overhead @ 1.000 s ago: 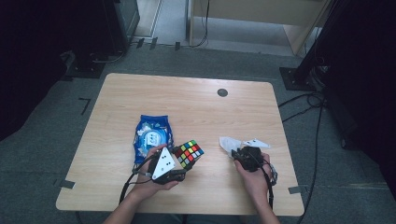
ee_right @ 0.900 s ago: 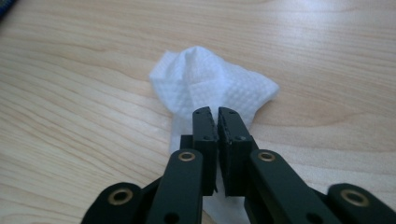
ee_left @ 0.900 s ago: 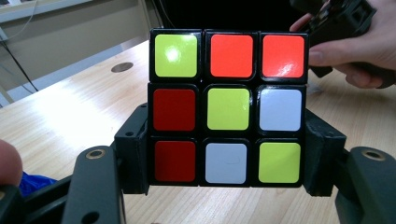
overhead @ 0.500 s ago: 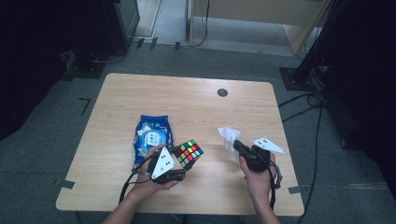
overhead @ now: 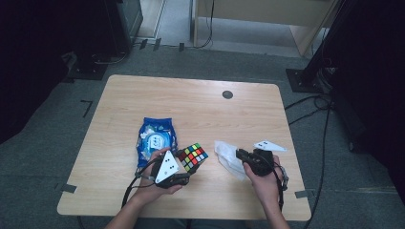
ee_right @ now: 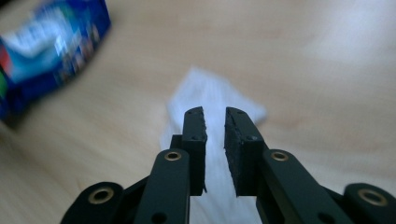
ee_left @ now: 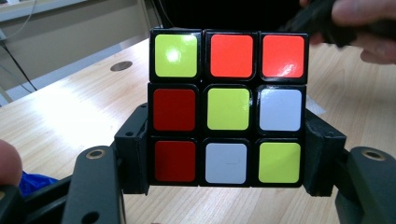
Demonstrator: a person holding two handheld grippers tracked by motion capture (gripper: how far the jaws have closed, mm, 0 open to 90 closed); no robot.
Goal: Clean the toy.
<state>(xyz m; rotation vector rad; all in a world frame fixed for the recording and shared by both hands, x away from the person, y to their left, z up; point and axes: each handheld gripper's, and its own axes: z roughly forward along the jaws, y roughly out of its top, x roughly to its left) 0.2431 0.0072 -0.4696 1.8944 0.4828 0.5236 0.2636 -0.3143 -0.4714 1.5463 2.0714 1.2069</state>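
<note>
At near edge of surface (overhead: 119, 95), left gripper (overhead: 184, 169) has jaws clamped on cube (overhead: 193, 157), colored face square to its camera, cube raised off wood. Right gripper (overhead: 240, 153) just beside, to right; jaws have just been opening, now narrow gap, pads apart, nothing pinched. White wipe (overhead: 228, 156) lies directly under and ahead of right jaws, long axis roughly along them, between cube and right hand. Right hand nearer wipe. Farther off, blue pack (overhead: 154, 140) flat behind cube.

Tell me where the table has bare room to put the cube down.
Bare wood spans the far half of the table, around the small dark disc, and the left edge beside the blue packet. The near middle is crowded: cube, white wipe.
</note>
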